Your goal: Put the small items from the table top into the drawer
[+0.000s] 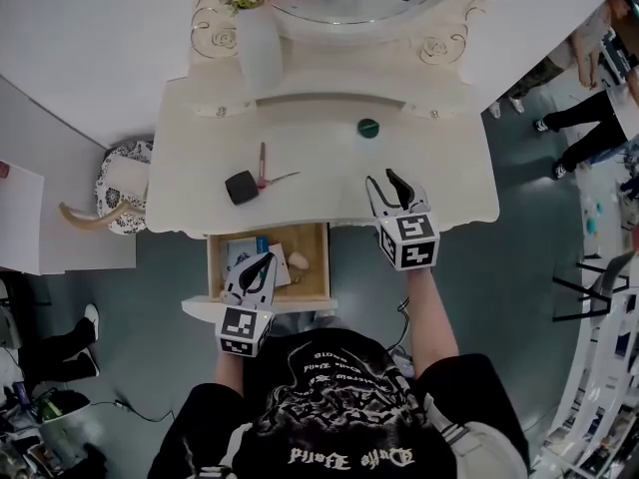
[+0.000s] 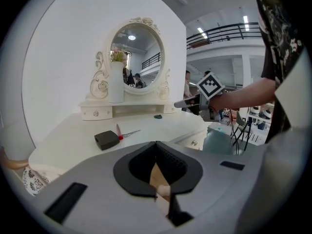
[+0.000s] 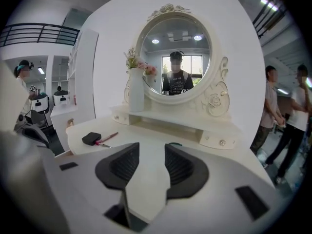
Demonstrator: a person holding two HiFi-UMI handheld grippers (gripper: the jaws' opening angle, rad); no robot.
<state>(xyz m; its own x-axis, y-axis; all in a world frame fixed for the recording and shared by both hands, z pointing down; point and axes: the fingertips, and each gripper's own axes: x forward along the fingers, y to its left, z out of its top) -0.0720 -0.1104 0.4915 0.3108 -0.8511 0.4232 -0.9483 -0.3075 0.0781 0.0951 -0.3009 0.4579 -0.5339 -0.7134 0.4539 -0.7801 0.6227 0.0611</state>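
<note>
Head view first: what's on the cream dressing table [image 1: 329, 158]?
- A small black box [image 1: 241, 187] touches a slim red-and-metal tool [image 1: 263, 163] near the left front edge. A round green cap [image 1: 368, 128] lies well apart, with bare top between. The wooden drawer [image 1: 315, 267] stands open under the front edge.
- Left gripper view?
- The left gripper [image 2: 156, 144] is over the drawer, jaws together, empty.
- Right gripper view?
- The right gripper [image 3: 152, 147] has its jaws apart, nothing between them, over bare top.

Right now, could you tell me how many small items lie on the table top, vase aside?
3: a black box left of centre, a red-handled tool beside it, and a green disc further back. The right gripper may hide a bit of table.
</note>
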